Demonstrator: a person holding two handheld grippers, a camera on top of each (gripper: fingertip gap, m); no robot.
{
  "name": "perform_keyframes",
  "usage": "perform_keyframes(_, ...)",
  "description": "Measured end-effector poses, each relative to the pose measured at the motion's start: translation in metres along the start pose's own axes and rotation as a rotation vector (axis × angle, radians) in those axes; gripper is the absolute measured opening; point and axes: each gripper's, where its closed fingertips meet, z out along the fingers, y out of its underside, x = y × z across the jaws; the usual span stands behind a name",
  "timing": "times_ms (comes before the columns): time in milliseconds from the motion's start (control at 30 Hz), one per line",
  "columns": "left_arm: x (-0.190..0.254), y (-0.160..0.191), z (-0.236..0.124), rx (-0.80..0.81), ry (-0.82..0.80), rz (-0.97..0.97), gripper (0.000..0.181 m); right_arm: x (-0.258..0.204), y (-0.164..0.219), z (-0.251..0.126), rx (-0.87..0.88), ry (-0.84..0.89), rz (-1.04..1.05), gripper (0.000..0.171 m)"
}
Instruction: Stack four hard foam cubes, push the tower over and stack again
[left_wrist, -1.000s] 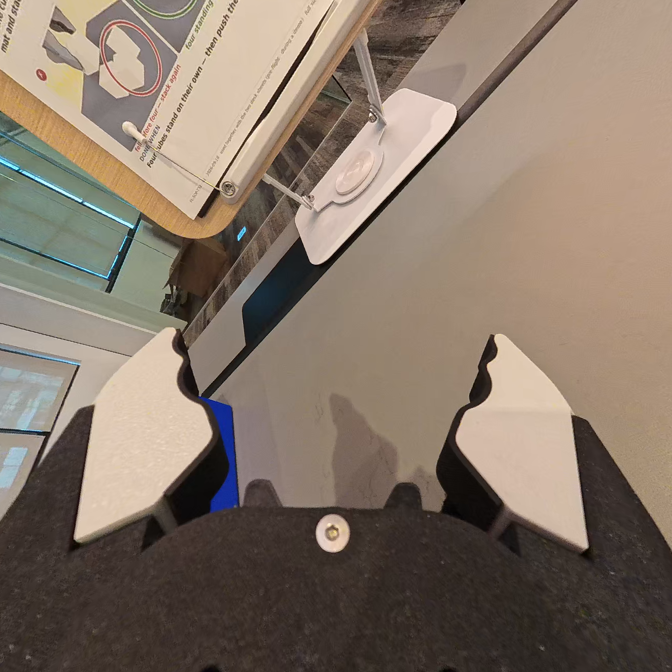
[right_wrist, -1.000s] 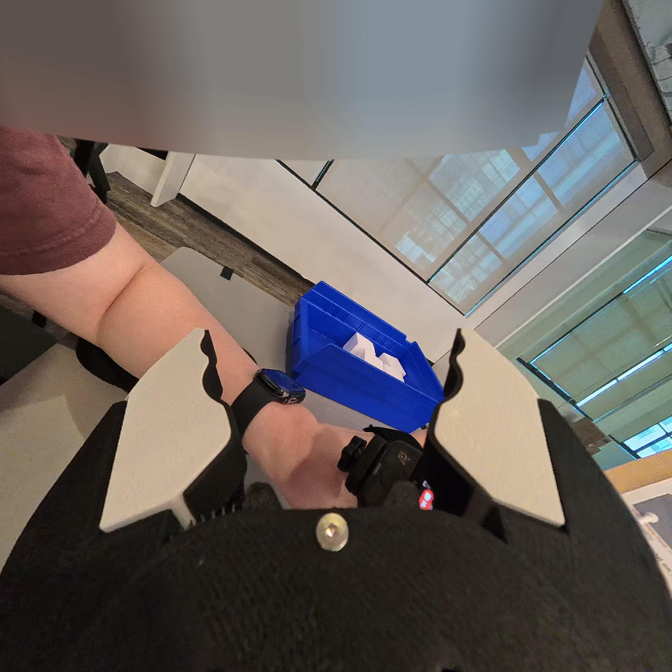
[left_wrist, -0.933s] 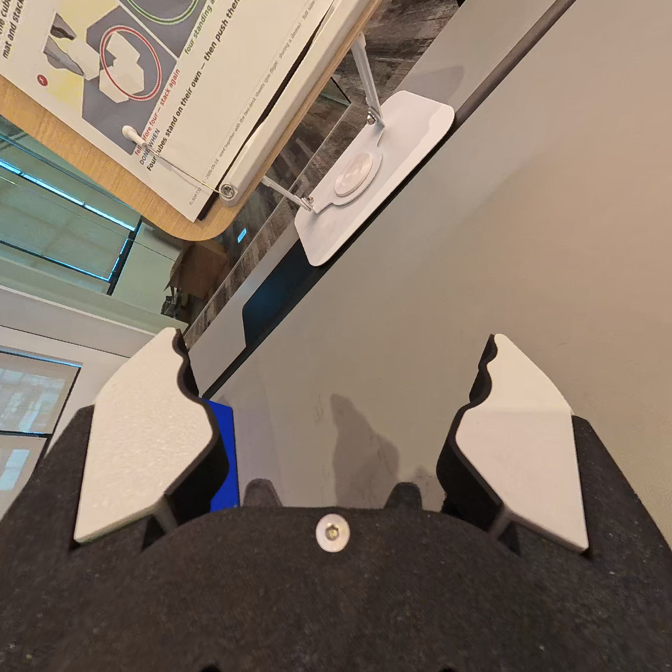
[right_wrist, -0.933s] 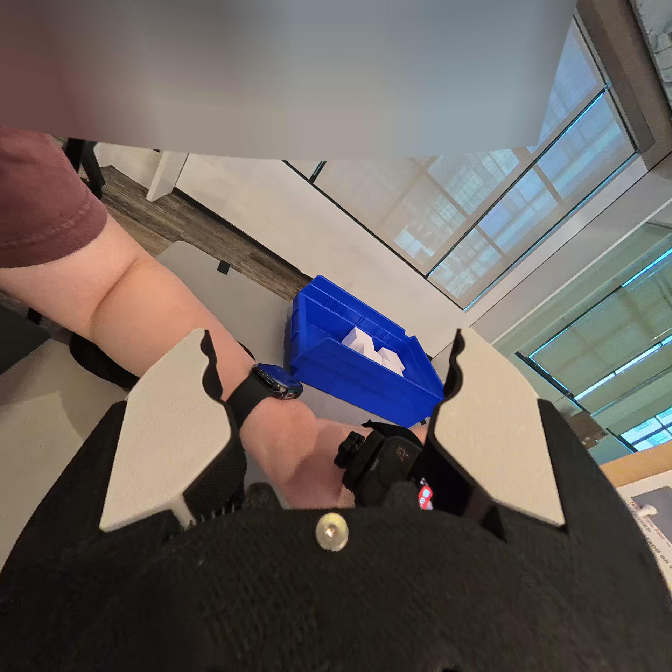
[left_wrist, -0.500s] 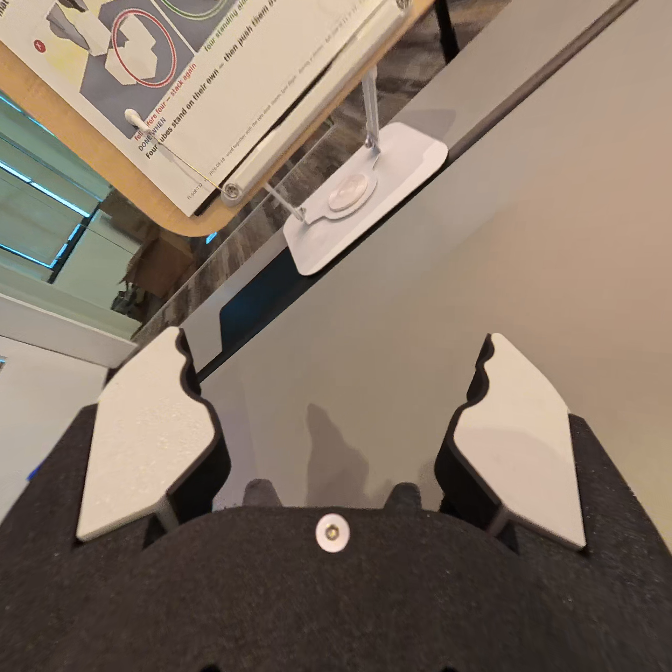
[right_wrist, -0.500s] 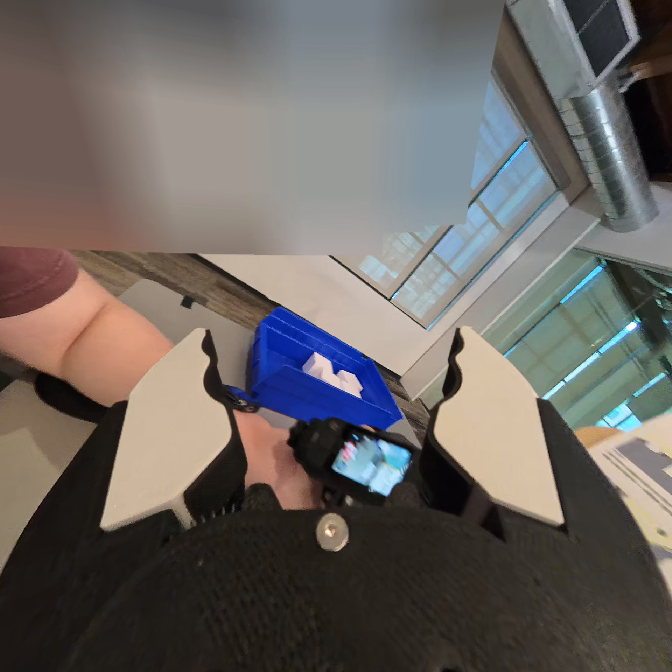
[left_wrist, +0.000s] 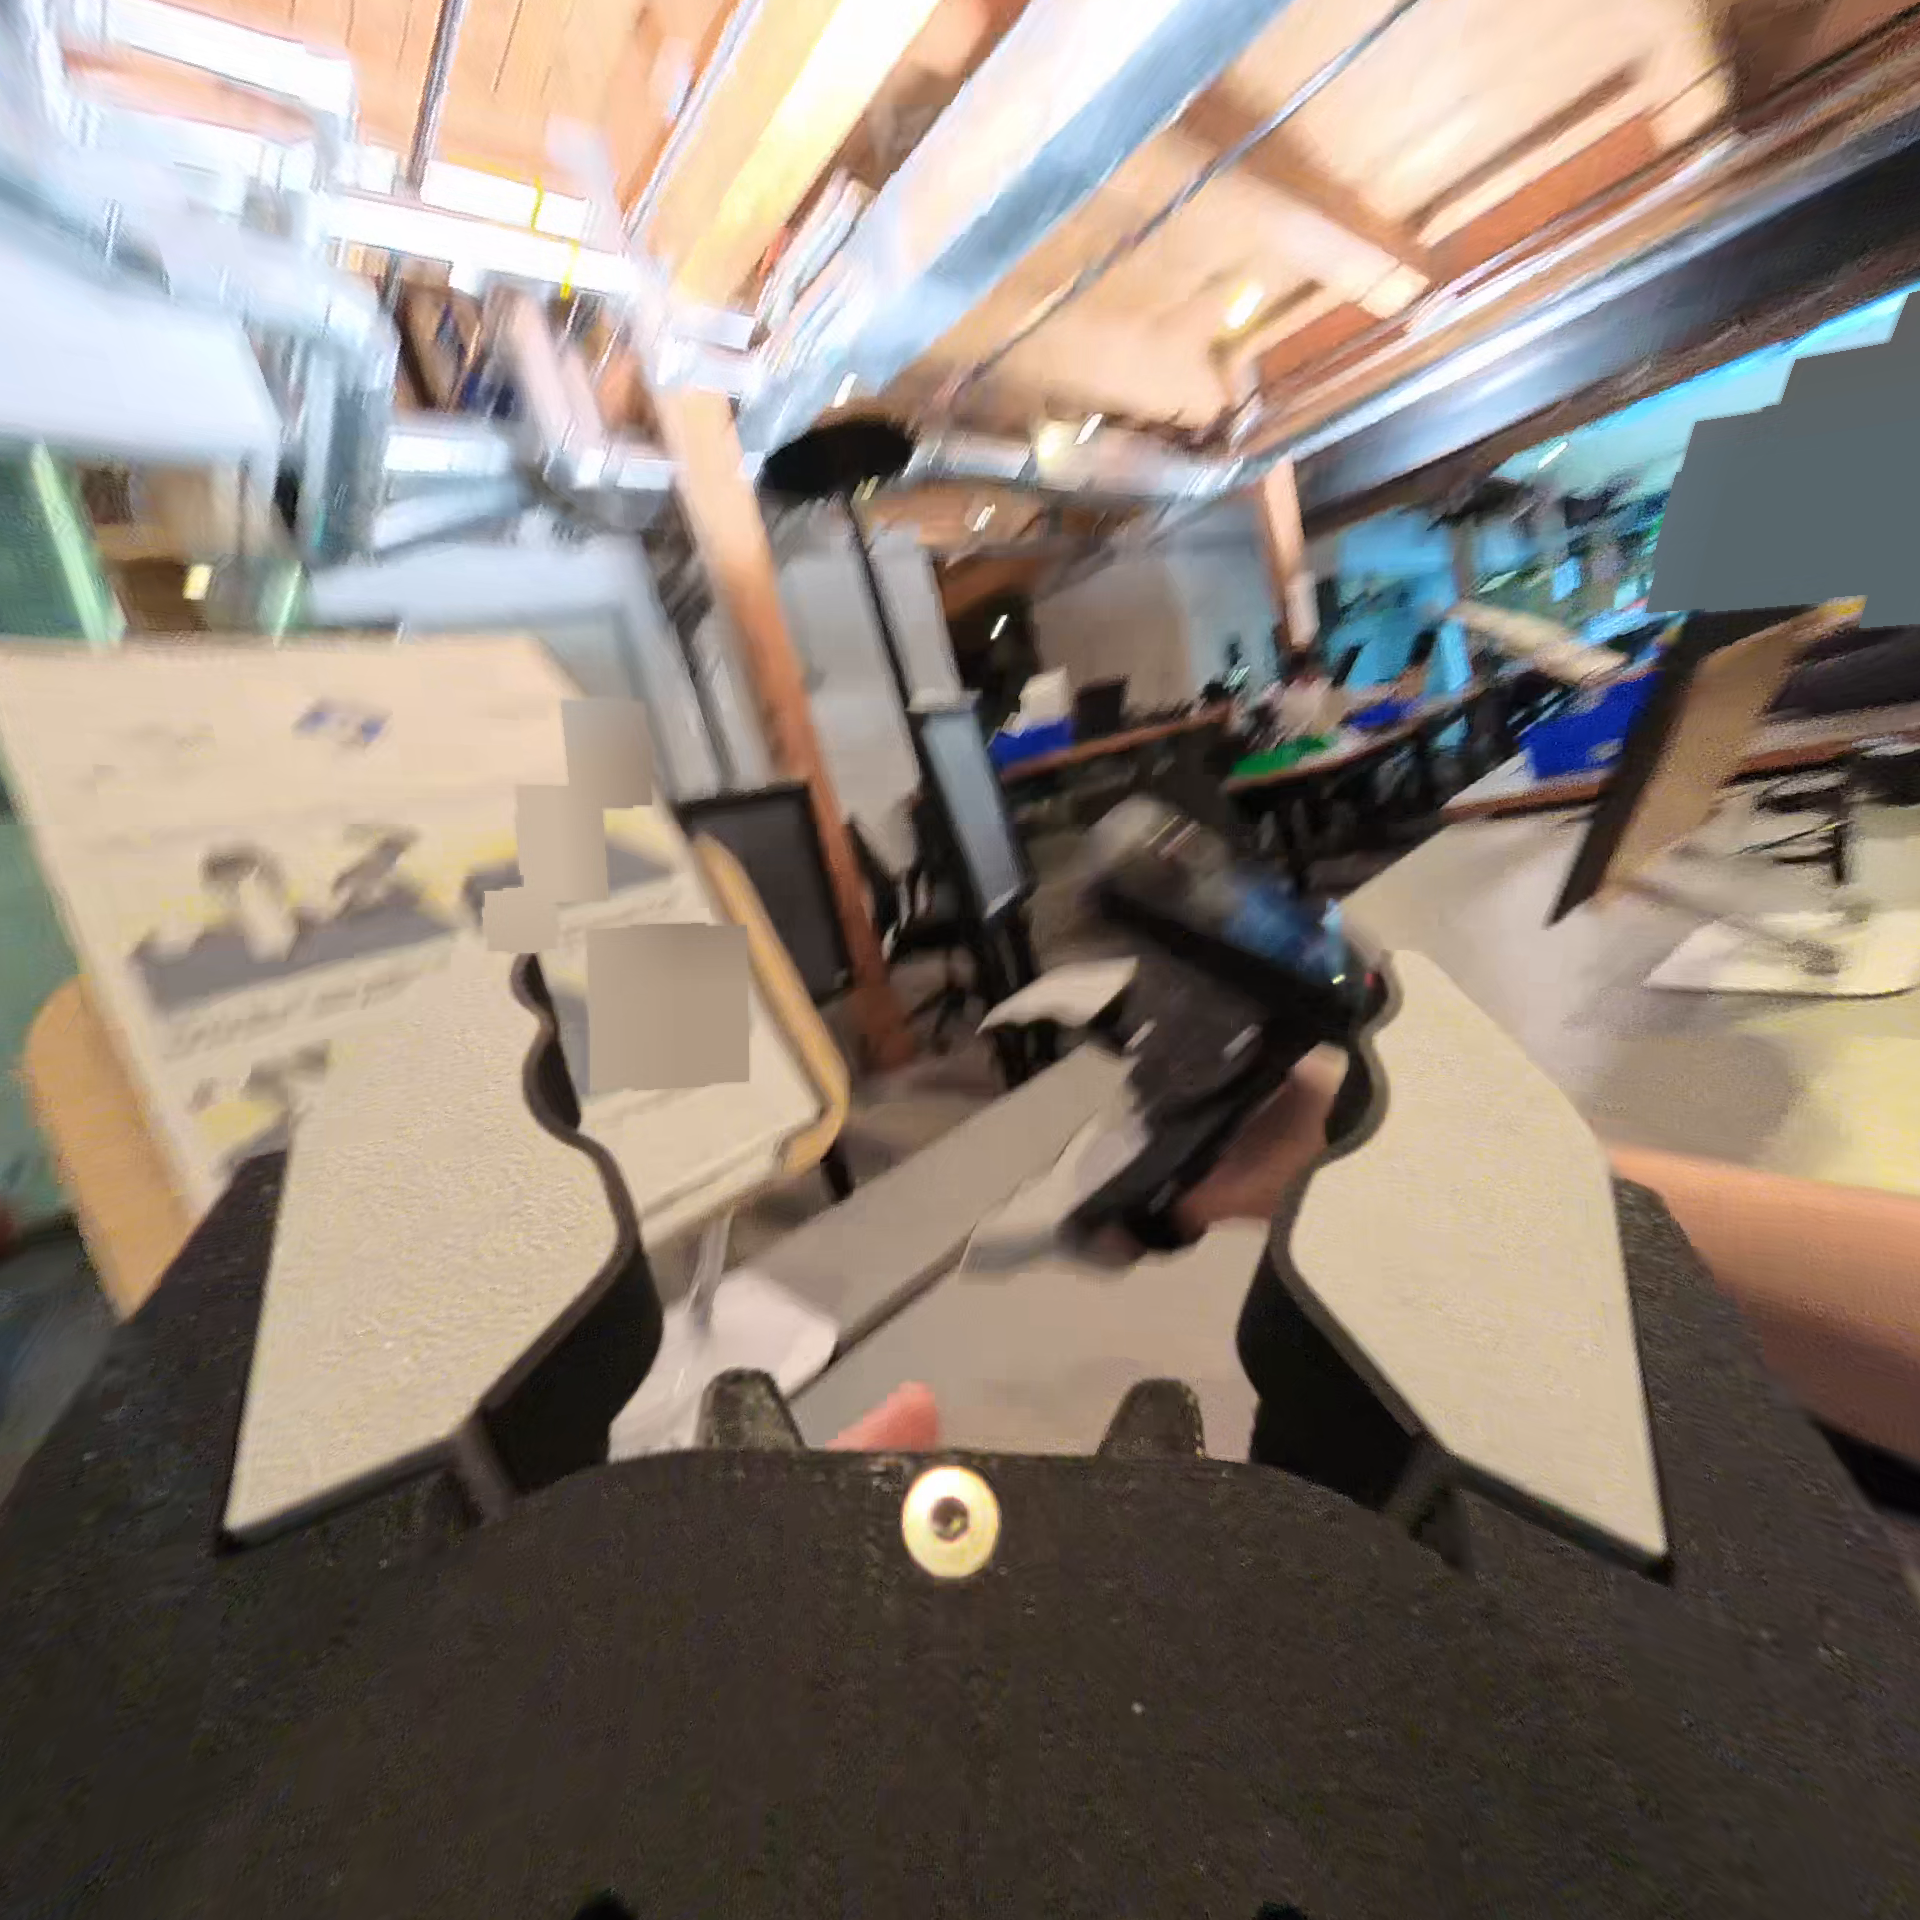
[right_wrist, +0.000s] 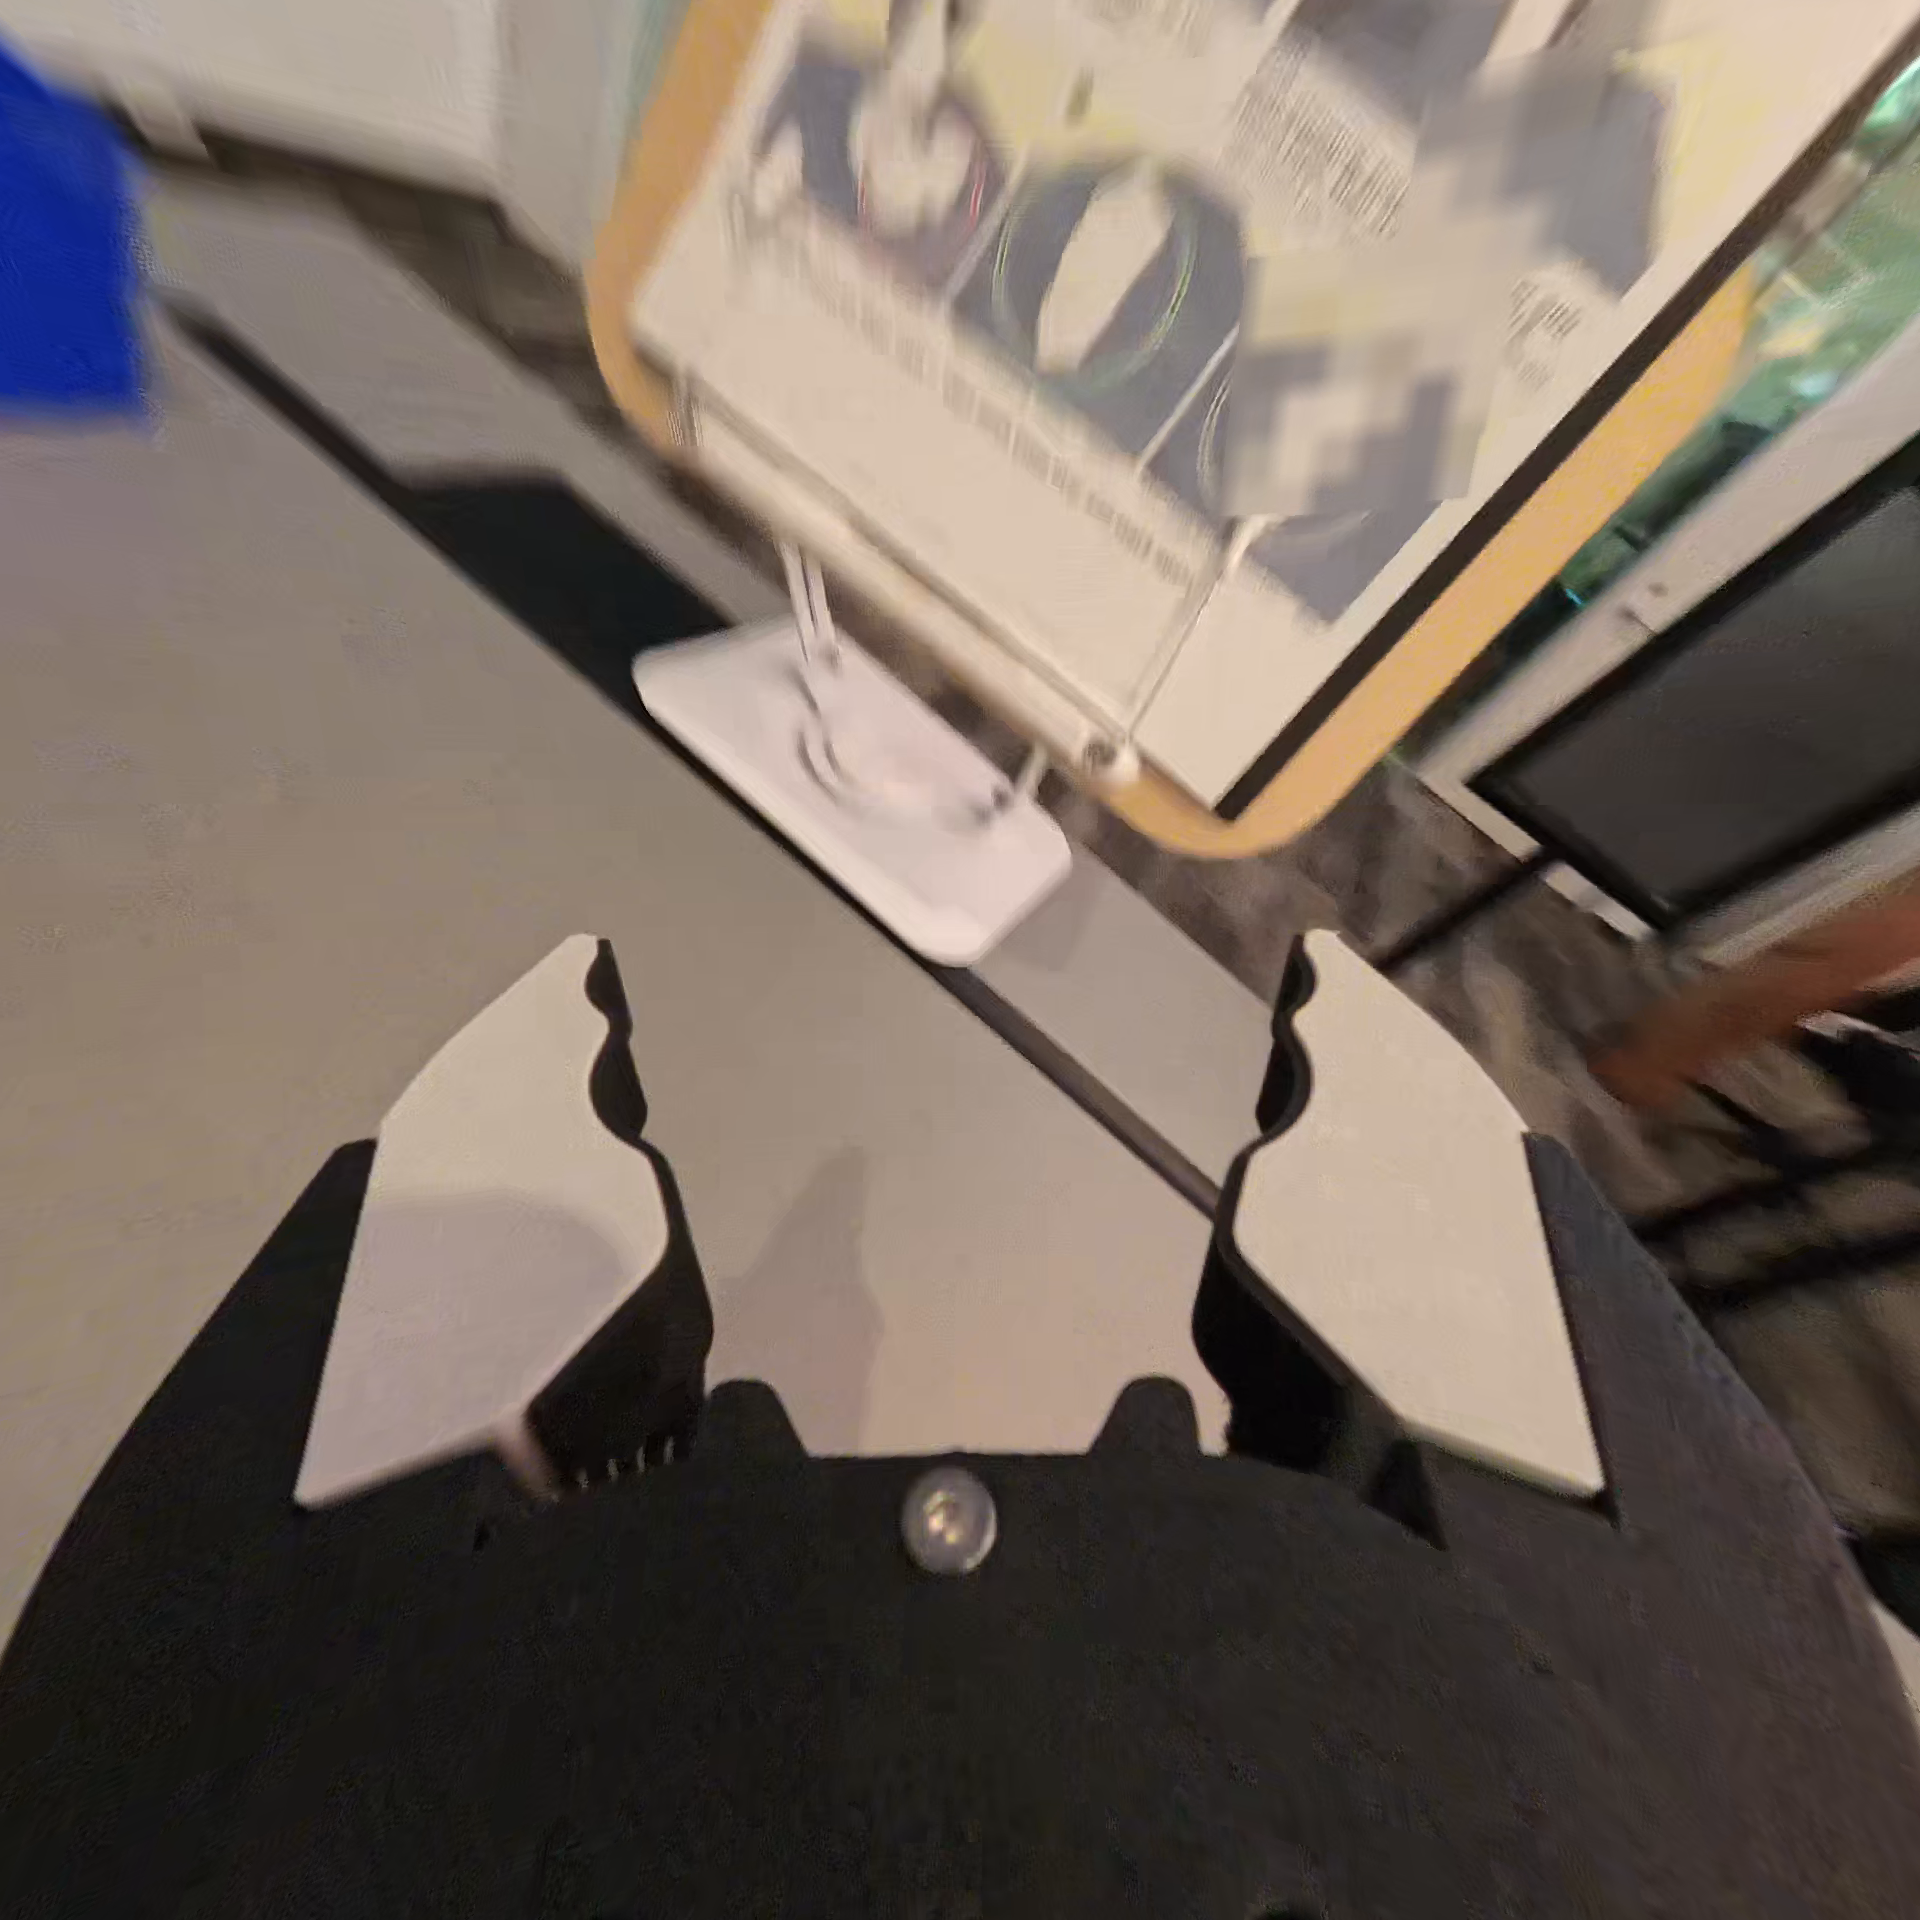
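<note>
Foam cubes: none showed in either view. Left gripper (left_wrist: 956, 997), matte pale plates on black felt: jaws spread, empty. Right gripper (right_wrist: 945, 982): same, released. Smooth grey table (right_wrist: 260, 831); instruction sheet on wood-edged stand (right_wrist: 1195, 364), white base; blue bin (right_wrist: 62, 260) corner, contents unseen.

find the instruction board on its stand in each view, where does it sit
Left wrist view: the instruction board fills the left middle, blurred, behind the left gripper, whose jaws are open.
Right wrist view: it takes the upper middle and right, tilted, above the open right gripper.
Shared landmark: the stand's white base plate, at the grey table's far edge, shows low centre in the left wrist view.
</note>
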Motion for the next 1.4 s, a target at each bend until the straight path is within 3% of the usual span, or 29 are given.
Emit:
perform_keyframes(133,0.070,-0.041,-0.018,0.218,0.160,0.137,0.145,-0.029,0.010,0.010,-0.202,0.129,-0.298,0.119)
perform_keyframes(333,0.124,-0.059,-0.041,0.389,0.221,0.340,0.143,-0.075,0.001,0.005,-0.309,0.210,-0.530,0.116)
perform_keyframes(633,0.128,-0.049,-0.037,0.361,0.236,0.362,0.143,-0.103,0.002,0.002,-0.352,0.168,-0.559,0.116)
perform_keyframes(1233,0.129,-0.025,-0.024,0.246,0.244,0.370,0.142,-0.114,-0.004,0.001,-0.329,0.122,-0.551,0.116)
perform_keyframes(1400,0.131,-0.034,-0.028,0.285,0.239,0.367,0.141,-0.114,-0.001,0.001,-0.334,0.111,-0.543,0.116)
